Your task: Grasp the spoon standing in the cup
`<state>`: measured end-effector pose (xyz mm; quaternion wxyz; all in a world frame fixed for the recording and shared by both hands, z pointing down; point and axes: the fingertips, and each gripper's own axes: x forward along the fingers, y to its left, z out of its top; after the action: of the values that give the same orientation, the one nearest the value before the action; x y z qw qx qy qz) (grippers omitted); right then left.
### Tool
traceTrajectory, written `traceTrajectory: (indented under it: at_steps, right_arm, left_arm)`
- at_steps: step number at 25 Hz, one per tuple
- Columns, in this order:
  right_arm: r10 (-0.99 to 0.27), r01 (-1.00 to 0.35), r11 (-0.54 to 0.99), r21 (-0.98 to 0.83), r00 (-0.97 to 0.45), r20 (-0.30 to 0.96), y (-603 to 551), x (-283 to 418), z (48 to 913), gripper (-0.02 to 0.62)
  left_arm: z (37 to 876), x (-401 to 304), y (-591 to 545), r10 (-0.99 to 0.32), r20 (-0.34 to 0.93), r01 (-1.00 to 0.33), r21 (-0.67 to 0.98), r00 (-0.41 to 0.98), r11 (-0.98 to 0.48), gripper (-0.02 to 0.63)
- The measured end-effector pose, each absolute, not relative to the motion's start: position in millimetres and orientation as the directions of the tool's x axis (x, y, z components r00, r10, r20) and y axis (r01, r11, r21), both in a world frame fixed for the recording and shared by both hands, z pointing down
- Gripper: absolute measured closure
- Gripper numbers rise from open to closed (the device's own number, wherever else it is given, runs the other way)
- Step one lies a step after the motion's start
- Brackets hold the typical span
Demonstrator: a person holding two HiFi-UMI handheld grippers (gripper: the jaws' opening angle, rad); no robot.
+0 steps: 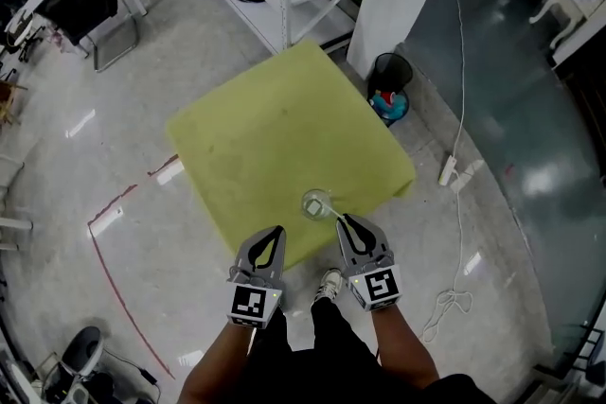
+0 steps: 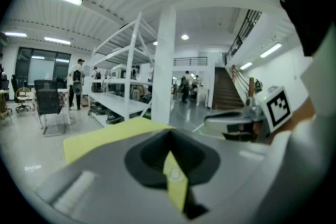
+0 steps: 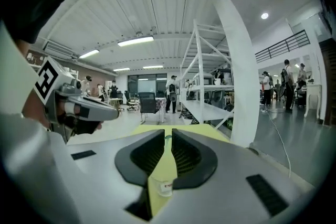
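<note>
Right tongs (image 1: 348, 224) hovering just near-right of the glass cup (image 1: 315, 202), closed to a slit, empty. Left tongs (image 1: 276, 233) pinching shut, empty. Cup sitting by the yellow desk's (image 1: 275, 137) near edge, spoon (image 1: 332, 212) leaning right inside. Spoon prob. light, stiff, slick; glass tippy. Taking the upper handle looks best.
</note>
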<state>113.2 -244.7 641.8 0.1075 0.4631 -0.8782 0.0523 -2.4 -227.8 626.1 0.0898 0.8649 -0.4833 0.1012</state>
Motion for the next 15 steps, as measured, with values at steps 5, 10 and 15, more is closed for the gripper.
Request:
traceTrajectory:
  at_steps: [5,10,15]
  right_arm:
    - [-0.819,-0.825,0.565,0.016,-0.558,0.131,-235,113,571,0.553]
    - [-0.835,-0.837,0.546,-0.003,-0.545,0.078,-218,113,520,0.552]
    - [-0.843,-0.842,0.538,0.034,-0.538,0.016,-218,113,478,0.552]
  left_arm:
    - [590,0,-230,-0.809,0.253,-0.842,0.055,0.531,-0.536,0.598]
    - [570,5,-225,-0.803,0.206,-0.829,0.118,0.559,-0.547,0.598]
    - [528,11,-229,-0.798,0.139,-0.811,0.095,0.586,-0.578,0.598]
